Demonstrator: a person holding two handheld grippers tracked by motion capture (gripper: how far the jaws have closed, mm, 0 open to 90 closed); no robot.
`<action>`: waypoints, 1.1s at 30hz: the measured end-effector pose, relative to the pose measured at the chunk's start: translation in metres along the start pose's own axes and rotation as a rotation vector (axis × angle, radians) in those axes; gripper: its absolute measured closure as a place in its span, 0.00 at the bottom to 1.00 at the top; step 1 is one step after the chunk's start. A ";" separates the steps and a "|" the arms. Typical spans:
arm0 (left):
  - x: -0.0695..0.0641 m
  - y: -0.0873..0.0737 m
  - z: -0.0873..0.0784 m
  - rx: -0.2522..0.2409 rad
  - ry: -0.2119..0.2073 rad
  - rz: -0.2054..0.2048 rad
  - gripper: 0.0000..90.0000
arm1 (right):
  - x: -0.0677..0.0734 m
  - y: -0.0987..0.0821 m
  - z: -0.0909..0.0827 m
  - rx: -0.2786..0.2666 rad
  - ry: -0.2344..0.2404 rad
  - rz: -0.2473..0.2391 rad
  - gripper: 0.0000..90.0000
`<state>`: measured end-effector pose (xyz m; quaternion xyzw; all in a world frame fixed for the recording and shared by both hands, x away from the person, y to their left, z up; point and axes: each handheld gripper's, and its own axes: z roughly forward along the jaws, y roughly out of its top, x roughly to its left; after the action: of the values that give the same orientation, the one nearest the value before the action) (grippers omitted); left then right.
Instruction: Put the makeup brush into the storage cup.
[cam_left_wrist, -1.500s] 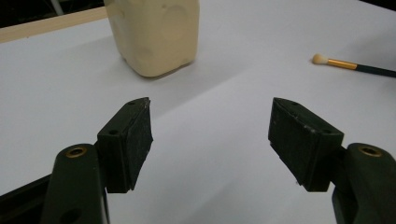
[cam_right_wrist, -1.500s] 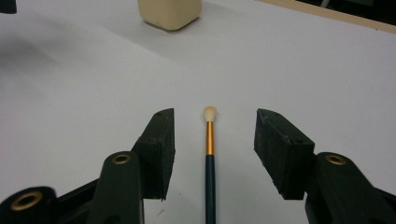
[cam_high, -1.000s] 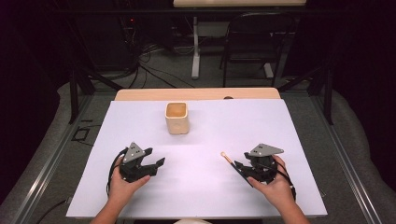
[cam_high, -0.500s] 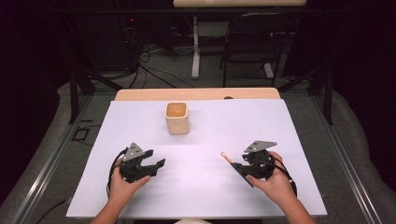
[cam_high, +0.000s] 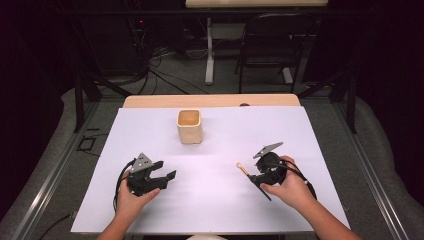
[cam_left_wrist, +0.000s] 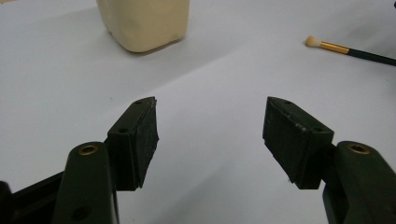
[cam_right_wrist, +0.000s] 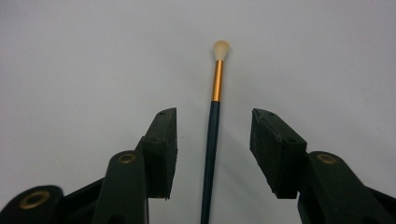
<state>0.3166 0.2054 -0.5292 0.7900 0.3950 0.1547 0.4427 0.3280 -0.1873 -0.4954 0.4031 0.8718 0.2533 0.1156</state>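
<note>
High view overhead, facing forward-down; gripper views low, close over sheet; all share brush.

Desk cover: smooth, matt white sheet over a pale wooden desk.
Brush: slim dark glossy-handled brush, shiny gold metal ferrule, soft cream tip.
Cup: cream, matt square cup.
Tongs: matt black plastic right tongs, scuffed pads.
</note>
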 end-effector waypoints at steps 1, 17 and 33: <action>0.000 0.000 0.000 0.000 0.000 0.000 0.39 | 0.000 0.000 0.000 0.000 0.000 0.000 0.57; 0.001 -0.001 0.002 0.025 0.001 -0.005 0.39 | -0.004 0.001 0.001 0.099 0.026 0.024 0.58; 0.001 -0.002 0.003 0.031 0.000 -0.002 0.39 | -0.007 0.007 0.000 0.234 0.028 0.027 0.60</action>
<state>0.3180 0.2046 -0.5329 0.7962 0.3982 0.1480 0.4308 0.3367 -0.1887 -0.4918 0.4219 0.8915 0.1567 0.0523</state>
